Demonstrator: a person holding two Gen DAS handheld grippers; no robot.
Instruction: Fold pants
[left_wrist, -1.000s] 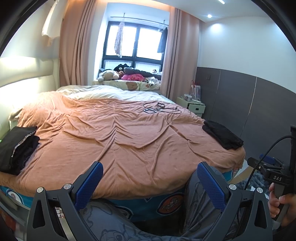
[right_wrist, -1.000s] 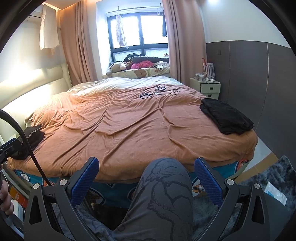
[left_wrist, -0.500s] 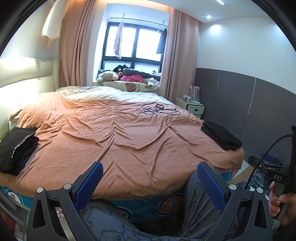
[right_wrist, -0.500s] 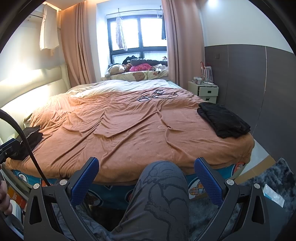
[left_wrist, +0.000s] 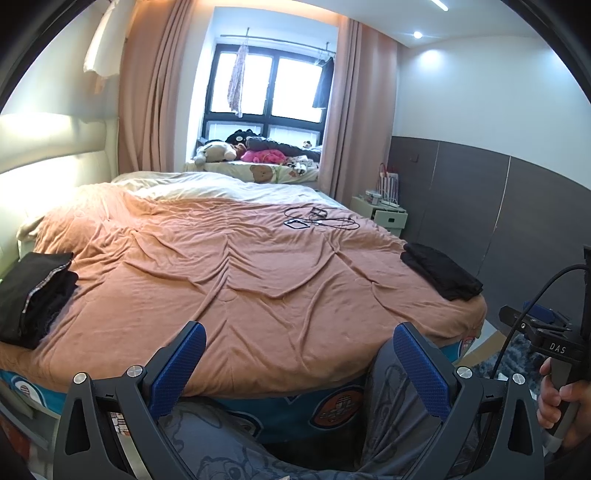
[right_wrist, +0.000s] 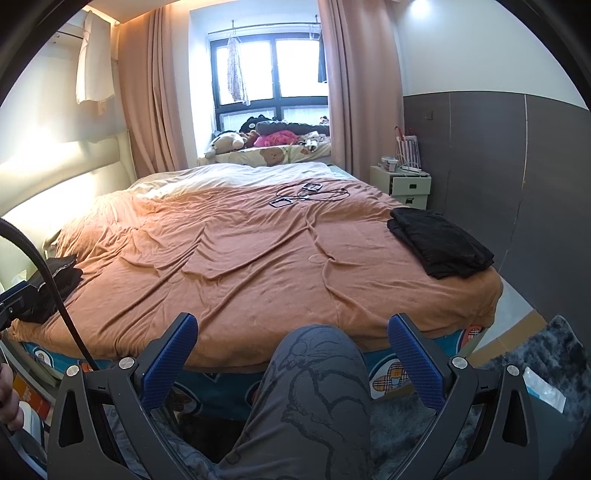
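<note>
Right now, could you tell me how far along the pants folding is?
Possibly done: a folded black garment lies at the bed's right edge, and a dark folded stack sits at its left edge. In hand: nothing; the left claw and right claw are both open. No unfolded pants are laid out on the orange cover.

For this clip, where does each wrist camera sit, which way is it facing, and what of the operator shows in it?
Left wrist: on the left gripper, jaws open, facing across the bed toward the window; shows the person's grey printed trousers and the right hand on its handle.
Right wrist: on the right gripper, jaws open, same heading; shows a trousered knee and the left hand at the left edge.
Shared: bed, window, black folded garment at the right, dark pile at the left, cables.
</note>
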